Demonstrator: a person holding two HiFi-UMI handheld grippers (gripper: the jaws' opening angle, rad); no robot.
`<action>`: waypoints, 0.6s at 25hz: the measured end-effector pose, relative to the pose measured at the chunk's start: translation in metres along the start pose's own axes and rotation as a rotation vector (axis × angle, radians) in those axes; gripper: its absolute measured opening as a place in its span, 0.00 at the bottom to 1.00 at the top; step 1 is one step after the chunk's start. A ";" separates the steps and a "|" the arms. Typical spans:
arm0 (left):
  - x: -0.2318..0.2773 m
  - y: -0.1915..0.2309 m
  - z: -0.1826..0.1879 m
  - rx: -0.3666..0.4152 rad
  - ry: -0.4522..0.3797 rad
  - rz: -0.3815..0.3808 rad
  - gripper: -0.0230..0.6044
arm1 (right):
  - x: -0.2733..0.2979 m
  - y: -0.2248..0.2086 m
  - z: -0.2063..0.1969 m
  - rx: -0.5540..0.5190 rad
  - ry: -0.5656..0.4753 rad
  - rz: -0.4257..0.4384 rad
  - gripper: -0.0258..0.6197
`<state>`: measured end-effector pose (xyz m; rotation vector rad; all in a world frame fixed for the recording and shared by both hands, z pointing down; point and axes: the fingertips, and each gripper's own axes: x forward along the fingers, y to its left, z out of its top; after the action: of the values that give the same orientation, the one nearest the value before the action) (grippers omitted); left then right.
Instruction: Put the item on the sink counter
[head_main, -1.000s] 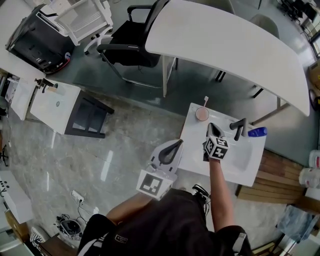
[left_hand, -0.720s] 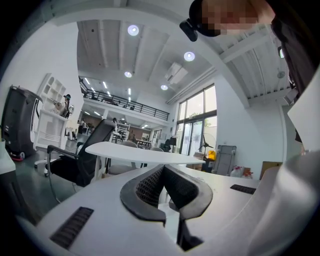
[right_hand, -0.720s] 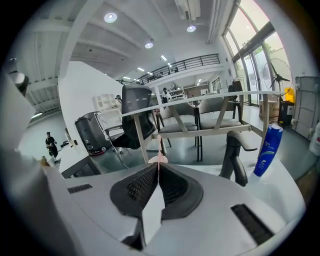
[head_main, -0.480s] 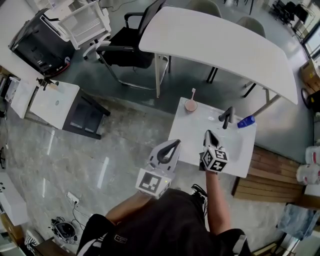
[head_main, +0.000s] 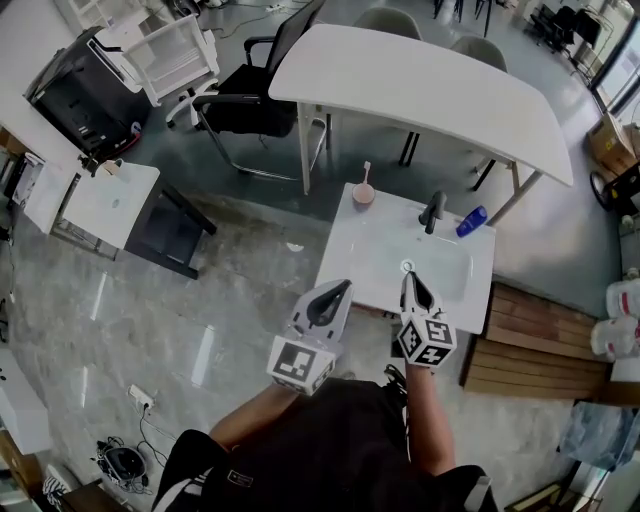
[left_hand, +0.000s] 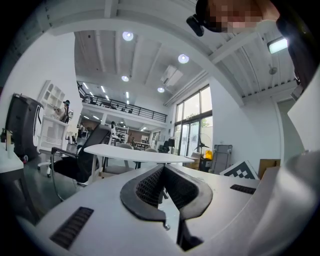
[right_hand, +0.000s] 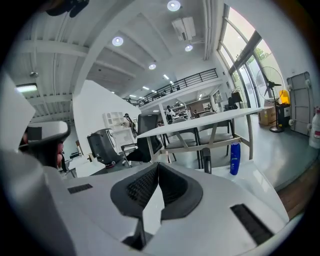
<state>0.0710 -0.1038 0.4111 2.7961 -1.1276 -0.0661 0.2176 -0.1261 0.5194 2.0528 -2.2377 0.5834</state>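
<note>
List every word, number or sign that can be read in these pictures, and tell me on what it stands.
No text can be read anywhere.
Blue bottle: the label is too small to read.
Shirt patch: too small and blurred to read.
Marker cubes: only black-and-white square patterns, no letters or numbers.

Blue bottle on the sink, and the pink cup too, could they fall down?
Maybe. The blue bottle stands tall and thin near the back right corner of the sink counter, so a bump might tip it off. The pink cup sits at the back left corner with a toothbrush sticking up, so it might topple too. The left gripper and right gripper are shut and empty at the front edge; nothing holds either thing.
</note>
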 end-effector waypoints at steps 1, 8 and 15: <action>-0.005 -0.007 -0.001 0.002 0.002 0.001 0.06 | -0.011 0.001 0.002 -0.002 -0.010 0.005 0.06; -0.039 -0.055 -0.005 0.033 0.027 0.007 0.06 | -0.088 0.014 0.013 -0.025 -0.071 0.040 0.06; -0.072 -0.074 0.005 0.052 0.010 0.023 0.06 | -0.150 0.049 0.024 -0.012 -0.111 0.091 0.06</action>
<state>0.0695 -0.0017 0.3956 2.8243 -1.1761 -0.0207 0.1926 0.0118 0.4424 2.0344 -2.4008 0.4705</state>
